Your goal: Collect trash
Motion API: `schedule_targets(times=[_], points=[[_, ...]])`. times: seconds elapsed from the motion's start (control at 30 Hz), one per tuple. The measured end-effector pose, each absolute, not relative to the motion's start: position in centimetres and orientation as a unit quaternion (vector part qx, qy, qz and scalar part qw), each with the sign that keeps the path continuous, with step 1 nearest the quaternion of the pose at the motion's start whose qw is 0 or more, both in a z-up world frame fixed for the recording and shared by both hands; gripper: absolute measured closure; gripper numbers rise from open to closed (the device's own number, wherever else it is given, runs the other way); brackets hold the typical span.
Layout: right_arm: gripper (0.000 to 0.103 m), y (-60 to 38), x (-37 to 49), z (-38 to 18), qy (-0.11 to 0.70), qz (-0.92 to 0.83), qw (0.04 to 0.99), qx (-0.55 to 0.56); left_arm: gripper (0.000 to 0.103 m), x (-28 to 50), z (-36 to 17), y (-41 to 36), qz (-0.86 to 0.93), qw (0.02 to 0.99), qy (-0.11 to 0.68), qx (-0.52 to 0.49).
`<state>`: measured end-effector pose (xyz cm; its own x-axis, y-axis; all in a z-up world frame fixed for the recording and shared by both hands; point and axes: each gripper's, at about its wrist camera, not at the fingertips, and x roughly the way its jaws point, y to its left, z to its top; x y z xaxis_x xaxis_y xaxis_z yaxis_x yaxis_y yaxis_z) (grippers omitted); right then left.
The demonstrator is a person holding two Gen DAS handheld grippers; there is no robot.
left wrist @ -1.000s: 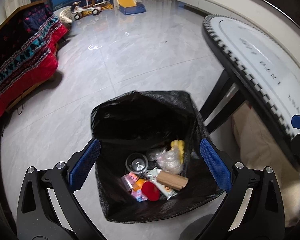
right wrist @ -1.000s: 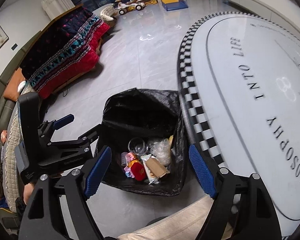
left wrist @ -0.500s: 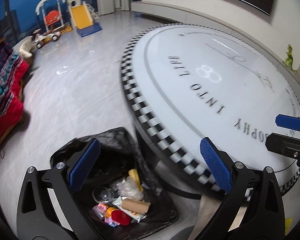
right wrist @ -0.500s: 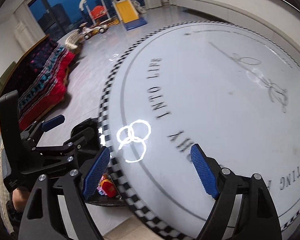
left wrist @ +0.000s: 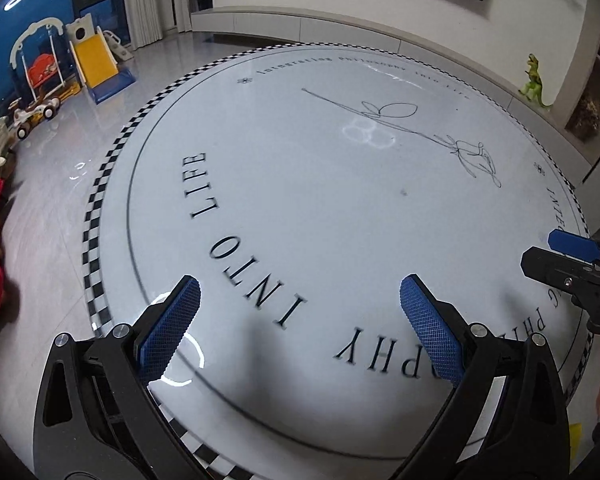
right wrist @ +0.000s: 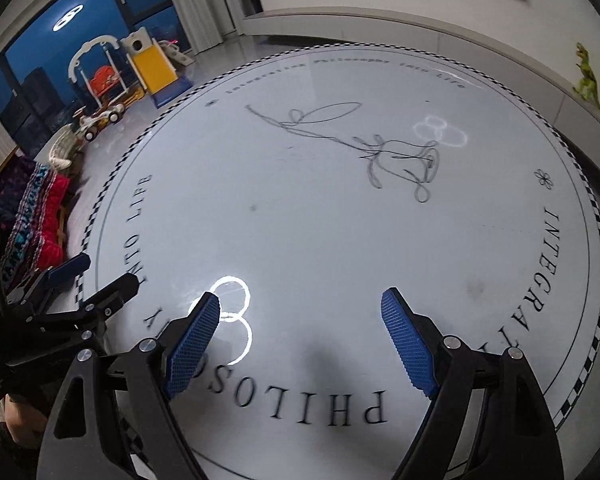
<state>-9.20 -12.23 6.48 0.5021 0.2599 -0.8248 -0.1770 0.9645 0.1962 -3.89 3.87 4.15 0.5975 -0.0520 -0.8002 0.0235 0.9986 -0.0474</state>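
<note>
Pale grey floor tiles run back to a yellow toy slide by the dark window, well beyond both sets of fingers. Ahead of them spreads the round white counter, printed with black lettering, a line-drawn flower and a checkered border. The left gripper hangs over its near edge, fingers spread wide with nothing between them. The right gripper hovers just beside it, fingers equally wide and empty. No trash shows on the counter or anywhere near the fingers. A green dinosaur figure stands on the ledge far beyond.
</note>
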Motion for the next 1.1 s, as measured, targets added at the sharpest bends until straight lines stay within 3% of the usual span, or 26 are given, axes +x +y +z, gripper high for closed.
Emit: schedule_targets(times=[0.4, 0.83, 1.1], points=[[0.019, -16.7, -5.9, 1.9, 0.462, 0.053, 0.884, 0.041, 0.006, 1.1, 1.0, 1.0, -0.011, 0.889, 0.459, -0.007], [0.003, -15.4, -4.9, 1.3, 0.455, 0.039, 0.889, -0.006, 0.006, 1.8, 1.1, 1.2, 0.006, 0.885, 0.465, -0.003], [0.003, -15.5, -4.6, 1.1, 0.456, 0.039, 0.889, -0.005, 0.006, 1.8, 1.2, 1.2, 0.006, 0.885, 0.466, -0.004]])
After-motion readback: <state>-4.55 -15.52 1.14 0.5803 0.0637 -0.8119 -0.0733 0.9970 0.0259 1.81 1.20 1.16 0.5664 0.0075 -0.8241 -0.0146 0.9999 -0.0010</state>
